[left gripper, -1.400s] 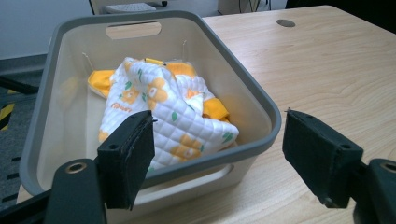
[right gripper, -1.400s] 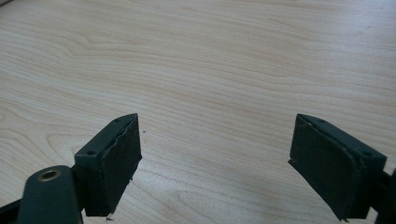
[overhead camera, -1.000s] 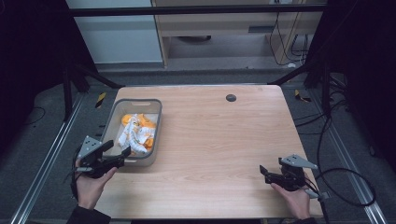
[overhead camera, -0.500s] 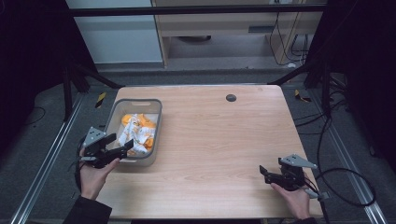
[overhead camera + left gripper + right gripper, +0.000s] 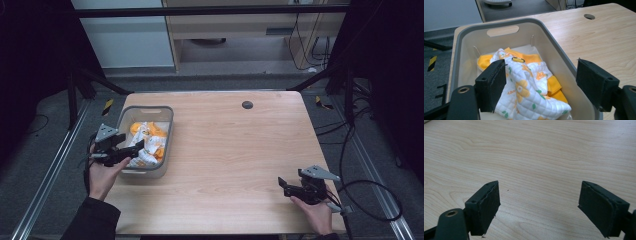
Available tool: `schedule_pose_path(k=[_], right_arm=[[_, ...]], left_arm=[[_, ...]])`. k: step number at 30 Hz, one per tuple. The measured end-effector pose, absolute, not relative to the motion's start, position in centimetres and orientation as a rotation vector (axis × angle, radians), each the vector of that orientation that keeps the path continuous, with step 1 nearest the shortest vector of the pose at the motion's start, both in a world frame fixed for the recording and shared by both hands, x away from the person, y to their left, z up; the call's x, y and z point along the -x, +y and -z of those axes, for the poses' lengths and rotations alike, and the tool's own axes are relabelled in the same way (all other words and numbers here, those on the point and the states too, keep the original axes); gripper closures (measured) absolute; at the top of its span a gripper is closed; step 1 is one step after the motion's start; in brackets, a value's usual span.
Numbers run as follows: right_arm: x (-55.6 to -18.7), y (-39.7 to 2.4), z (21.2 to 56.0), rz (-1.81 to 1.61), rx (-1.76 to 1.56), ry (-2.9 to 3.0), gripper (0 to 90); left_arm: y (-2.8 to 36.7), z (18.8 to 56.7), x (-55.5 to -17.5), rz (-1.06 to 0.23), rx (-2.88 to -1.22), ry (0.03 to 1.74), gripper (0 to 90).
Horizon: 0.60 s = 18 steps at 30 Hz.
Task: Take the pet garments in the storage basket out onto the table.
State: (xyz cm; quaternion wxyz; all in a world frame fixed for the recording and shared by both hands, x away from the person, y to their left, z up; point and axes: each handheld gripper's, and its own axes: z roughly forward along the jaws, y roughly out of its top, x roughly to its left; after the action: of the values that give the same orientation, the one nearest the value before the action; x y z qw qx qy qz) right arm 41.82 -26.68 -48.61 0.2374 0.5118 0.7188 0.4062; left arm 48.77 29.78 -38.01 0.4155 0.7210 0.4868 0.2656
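Left gripper [image 5: 539, 82] hangs wide open over the grey bin [image 5: 559, 53], jaws astride the quilted floral cloth [image 5: 529, 92] lying on orange fabric [image 5: 552, 86]. Best move, I'd say: drop lower and pinch a raised fold. Right gripper [image 5: 539, 207] gapes, idle, over bare table [image 5: 536, 150]. Cloth print too blurred to read.

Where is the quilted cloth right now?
The quilted cloth lies inside the grey bin at the table's left side in the high view, atop orange fabric. The open left gripper hangs just above it.
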Motion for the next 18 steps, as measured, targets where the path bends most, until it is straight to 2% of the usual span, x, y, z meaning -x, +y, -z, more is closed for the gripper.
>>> schedule_pose_path(k=[18], right_arm=[[-41.9, -26.7, 48.6, -1.116, -1.403, 1.98, 17.7]], left_arm=[[29.1, 37.1, -51.6, -0.658, -1.88, 1.258, 23.9]])
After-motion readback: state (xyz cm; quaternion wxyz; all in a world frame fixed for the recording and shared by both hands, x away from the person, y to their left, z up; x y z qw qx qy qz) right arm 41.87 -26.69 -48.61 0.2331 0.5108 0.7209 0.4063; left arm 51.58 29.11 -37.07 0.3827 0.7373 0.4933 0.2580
